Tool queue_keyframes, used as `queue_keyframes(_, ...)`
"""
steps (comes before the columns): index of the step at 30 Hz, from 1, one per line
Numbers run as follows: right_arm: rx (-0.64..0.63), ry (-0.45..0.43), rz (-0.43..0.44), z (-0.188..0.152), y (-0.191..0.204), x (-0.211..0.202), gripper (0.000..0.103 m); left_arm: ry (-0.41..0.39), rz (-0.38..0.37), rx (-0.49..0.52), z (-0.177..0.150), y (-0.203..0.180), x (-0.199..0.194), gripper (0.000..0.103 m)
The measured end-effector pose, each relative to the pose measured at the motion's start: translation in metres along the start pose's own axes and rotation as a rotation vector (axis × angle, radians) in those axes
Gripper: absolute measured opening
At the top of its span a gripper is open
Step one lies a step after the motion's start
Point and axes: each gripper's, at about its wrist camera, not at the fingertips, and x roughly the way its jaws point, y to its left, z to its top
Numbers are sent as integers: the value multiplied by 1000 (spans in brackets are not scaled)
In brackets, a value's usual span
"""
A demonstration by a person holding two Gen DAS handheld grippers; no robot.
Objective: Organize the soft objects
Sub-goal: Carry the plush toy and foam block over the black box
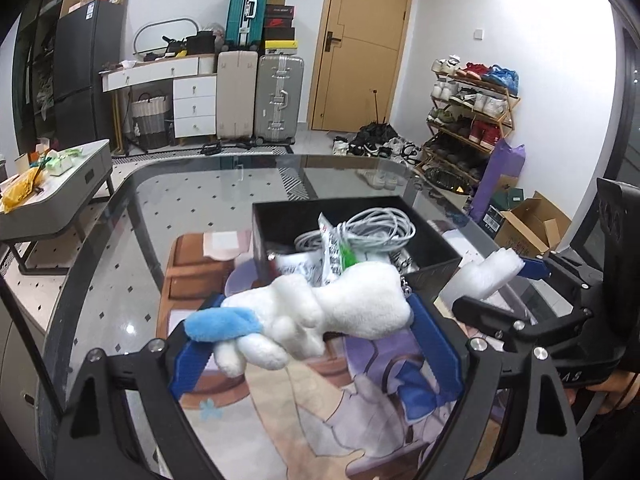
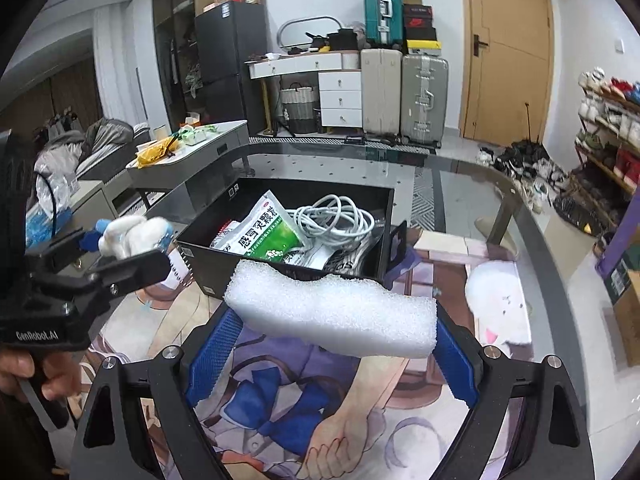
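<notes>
Glass table (image 2: pixel 460 176); foam block (image 2: pixel 336 316) long axis crosswise between fingers (image 2: pixel 214 354).

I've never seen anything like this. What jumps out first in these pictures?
Two hand-held grippers with blue jaws, each carrying something soft above a glass table: the left gripper holds a white plush toy with a blue ear, the right gripper a white foam block. Just beyond them sits a black box holding a coiled white cable and a green medicine packet.
</notes>
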Motion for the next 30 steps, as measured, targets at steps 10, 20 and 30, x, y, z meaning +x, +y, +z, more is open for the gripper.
queue_keyframes(10, -80, -35, -6, 25, 1, 9, 91, -28, -4, 3, 22, 3, 8, 90)
queue_keyframes(20, -152, -10, 1, 44, 0, 40, 91, -45, 0, -9, 42, 5, 23, 90)
queue_keyframes(30, -172, 14, 8, 47, 2, 67, 91, -14, 15, -1, 45, 4, 48, 90)
